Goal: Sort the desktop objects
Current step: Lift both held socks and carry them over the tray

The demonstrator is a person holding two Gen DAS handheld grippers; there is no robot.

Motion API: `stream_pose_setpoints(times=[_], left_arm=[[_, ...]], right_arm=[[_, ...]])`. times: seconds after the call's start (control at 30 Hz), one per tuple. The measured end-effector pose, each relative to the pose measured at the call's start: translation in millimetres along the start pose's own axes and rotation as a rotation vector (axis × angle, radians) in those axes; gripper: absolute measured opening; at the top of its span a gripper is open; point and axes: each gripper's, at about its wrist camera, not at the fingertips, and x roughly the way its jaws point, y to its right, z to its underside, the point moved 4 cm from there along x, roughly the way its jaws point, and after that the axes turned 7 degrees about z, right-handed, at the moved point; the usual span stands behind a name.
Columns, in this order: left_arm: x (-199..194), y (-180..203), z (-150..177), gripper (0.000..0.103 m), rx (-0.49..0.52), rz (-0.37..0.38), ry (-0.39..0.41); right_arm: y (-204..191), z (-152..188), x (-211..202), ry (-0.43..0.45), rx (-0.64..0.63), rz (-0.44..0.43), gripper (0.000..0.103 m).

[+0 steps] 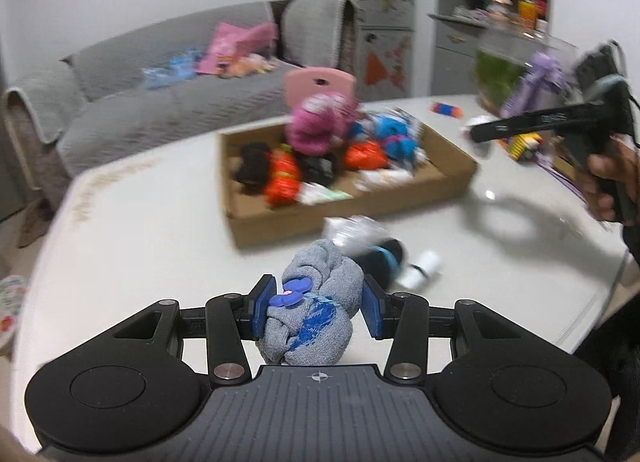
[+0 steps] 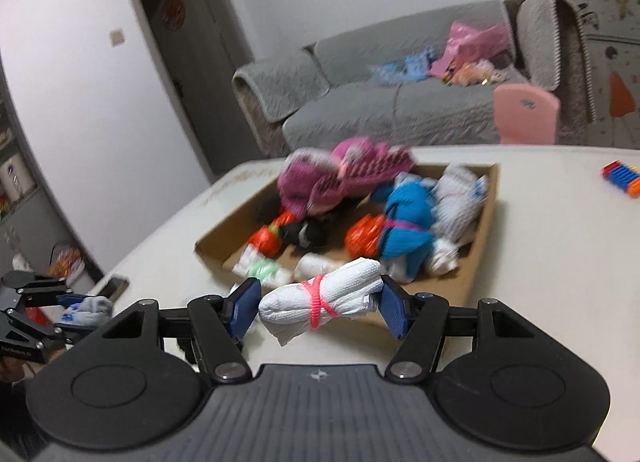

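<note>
In the left wrist view my left gripper (image 1: 318, 310) is shut on a grey sock bundle (image 1: 316, 322) that carries a blue clip and blue stitching, held above the white table (image 1: 160, 246). In the right wrist view my right gripper (image 2: 320, 304) is shut on a white bundle (image 2: 344, 290) tied with pink string. Beyond both stands a shallow cardboard box (image 1: 320, 217) (image 2: 476, 262) with several rolled bundles: pink on top (image 2: 340, 177), blue (image 2: 408, 221), orange, black and white. The right gripper (image 1: 486, 131) shows at the far right, held by a hand. The left gripper (image 2: 76, 312) shows at the lower left.
A black and silver bundle (image 1: 372, 248) and a small white roll (image 1: 422, 270) lie on the table just in front of the box. Coloured toy blocks (image 2: 624, 177) lie at the far right. A pink chair back (image 1: 320, 81), a grey sofa (image 1: 160, 101) and shelves stand behind the table.
</note>
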Motion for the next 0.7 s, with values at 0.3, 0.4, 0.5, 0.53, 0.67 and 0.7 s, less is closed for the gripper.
stream_pose_setpoints(times=[0.3,0.4,0.5,0.53,0.67,0.7], left_arm=[[1,-26,-67,0.052,-0.074,-0.093,0.088],[16,-29,-97,0.052,-0.085,-0.101,0.114],[37,-31,-126,0.052,-0.107,-0.101,0.126],[44,-30,-132,0.052,-0.107,-0.105,0.125],[76,-28,-152,0.052,-0.076,-0.128,0.129],[84,-29,-154,0.052,-0.081,-0.119,0.125]], right_arm=[[18,-40,-27,0.174,0.077,0.016,0.059],[15,-50,-23,0.199,0.071,0.021,0.059],[13,-62,-21,0.219,0.060,0.019,0.059],[13,-67,-20,0.226,0.054,0.019,0.059],[13,-78,-16,0.235,0.032,0.011,0.059],[13,-82,-12,0.233,0.024,0.017,0.059]])
